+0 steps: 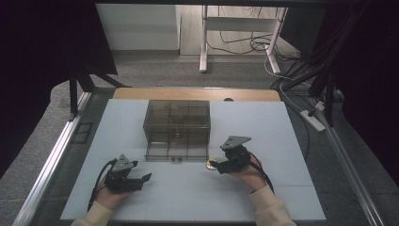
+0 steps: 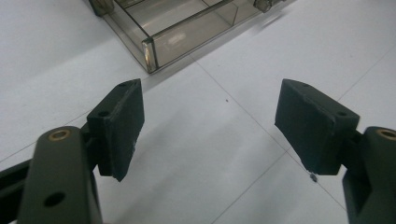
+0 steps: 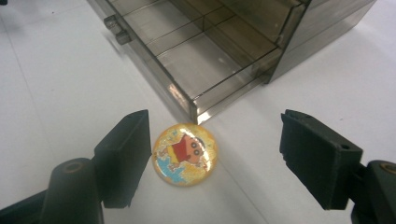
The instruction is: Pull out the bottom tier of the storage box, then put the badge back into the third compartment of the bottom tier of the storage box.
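we see left gripper (image 1: 141,181) low over white bench (image 1: 263,122), jaws wide, nothing between. smoky drawer box (image 1: 177,123) mid-bench, bottom drawer (image 3: 205,70) pulled out, its far end cut off. right gripper (image 3: 215,154) jaws wide, straddling cartoon badge (image 3: 186,154) flat on bench, just beside drawer corner.

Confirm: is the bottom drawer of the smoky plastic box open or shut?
Open. The bottom drawer is pulled out past the box front, its bare compartments exposed. A round badge lies on the table just outside its corner.
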Tool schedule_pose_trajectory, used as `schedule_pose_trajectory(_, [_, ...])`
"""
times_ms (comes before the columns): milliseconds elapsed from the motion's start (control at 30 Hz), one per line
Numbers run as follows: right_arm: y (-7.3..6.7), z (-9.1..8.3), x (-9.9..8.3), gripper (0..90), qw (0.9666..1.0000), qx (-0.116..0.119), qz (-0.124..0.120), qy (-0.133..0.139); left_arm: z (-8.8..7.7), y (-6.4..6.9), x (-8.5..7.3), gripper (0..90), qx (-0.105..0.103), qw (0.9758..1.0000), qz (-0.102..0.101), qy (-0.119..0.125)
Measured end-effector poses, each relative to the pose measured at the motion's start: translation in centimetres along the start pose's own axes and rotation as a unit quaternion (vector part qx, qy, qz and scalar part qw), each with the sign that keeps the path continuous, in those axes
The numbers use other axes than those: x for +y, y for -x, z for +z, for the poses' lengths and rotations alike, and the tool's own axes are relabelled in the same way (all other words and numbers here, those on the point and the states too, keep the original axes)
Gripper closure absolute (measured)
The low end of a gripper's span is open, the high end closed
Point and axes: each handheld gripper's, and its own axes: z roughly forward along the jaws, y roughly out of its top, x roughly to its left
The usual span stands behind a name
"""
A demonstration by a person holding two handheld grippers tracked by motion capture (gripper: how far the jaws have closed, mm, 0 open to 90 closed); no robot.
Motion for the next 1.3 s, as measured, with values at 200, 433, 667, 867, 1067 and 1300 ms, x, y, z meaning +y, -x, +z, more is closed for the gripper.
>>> schedule_pose_trajectory(200, [-0.3,0.2,0.4,22.0,0.9998,0.008,-0.006,-0.018,0.1,0.0,0.0,24.2,0.001,1.0000,0.001,-0.003])
schedule_pose_trajectory(433, [-0.7,0.9,0.5,21.3,0.9990,0.009,-0.014,-0.043,0.2,0.2,0.0,24.0,0.000,1.0000,0.004,-0.003])
schedule_pose_trajectory(667, [-1.0,1.6,0.7,22.1,0.9979,0.014,-0.017,-0.060,0.3,0.2,0.0,23.9,-0.001,0.9999,0.009,-0.006])
schedule_pose_trajectory(867, [-0.9,2.5,0.7,22.0,0.9962,0.023,-0.011,-0.083,0.4,0.3,0.0,23.9,0.000,0.9999,0.013,-0.009])
schedule_pose_trajectory(1067, [-0.9,3.2,0.6,22.5,0.9948,0.024,-0.010,-0.098,0.4,0.2,0.0,24.0,0.001,0.9999,0.011,-0.008])
schedule_pose_trajectory(1300, [-1.1,3.6,0.6,24.6,0.9938,0.023,-0.013,-0.108,0.2,0.1,0.0,24.4,0.014,0.9999,0.009,0.002])
